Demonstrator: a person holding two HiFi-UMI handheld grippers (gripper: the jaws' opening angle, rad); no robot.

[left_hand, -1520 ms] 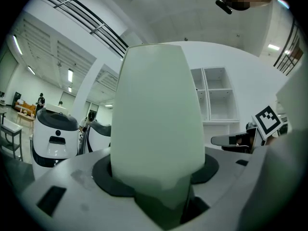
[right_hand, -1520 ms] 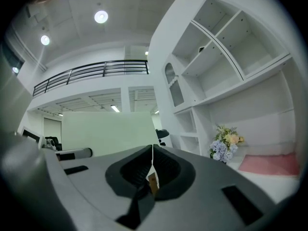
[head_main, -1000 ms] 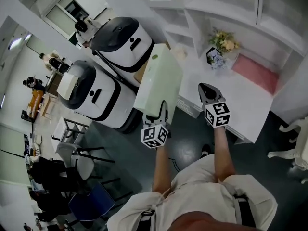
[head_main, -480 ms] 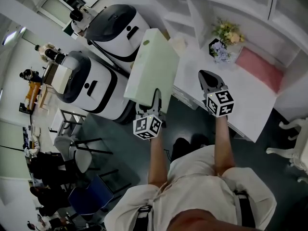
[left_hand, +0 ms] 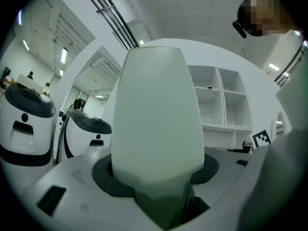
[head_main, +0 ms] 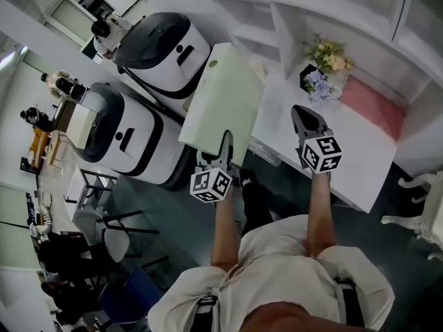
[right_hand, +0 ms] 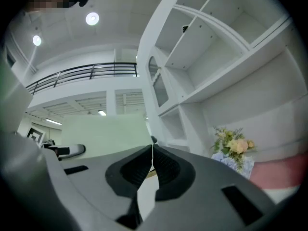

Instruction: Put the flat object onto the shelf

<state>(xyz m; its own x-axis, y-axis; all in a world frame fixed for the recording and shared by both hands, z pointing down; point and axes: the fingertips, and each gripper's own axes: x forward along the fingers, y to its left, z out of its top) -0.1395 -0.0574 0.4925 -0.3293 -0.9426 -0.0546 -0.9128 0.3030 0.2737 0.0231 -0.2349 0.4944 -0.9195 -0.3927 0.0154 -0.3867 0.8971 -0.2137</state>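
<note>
Though the 2 jaws of the left gripper (head_main: 224, 151) stand wide, they are not free: they press on the near short edge of the flat object (head_main: 223, 99), a pale green slab thick enough to fill the gap between them. In the left gripper view it rises straight out of the jaws and blocks most of the middle of the picture. The right gripper (head_main: 302, 116) has its 2 jaws closed together with nothing between them. It hovers just to the right of the slab without touching it, above the white counter (head_main: 349, 151).

From the left fingers the slab runs directly away, its long axis pointing from the person toward the shelf (head_main: 325, 9), the white unit of open compartments beyond the counter. The slab's far end hangs in the air near the unit's left side, short of any compartment and resting on nothing. So the shelf lies ahead and somewhat to the right of the held edge, and the left arm alone carries the load.

Farther right on the counter sit a bunch of flowers (head_main: 324, 64) and a pink mat (head_main: 370, 106). To the left, 2 white and black machines (head_main: 156, 47) stand on the floor.
</note>
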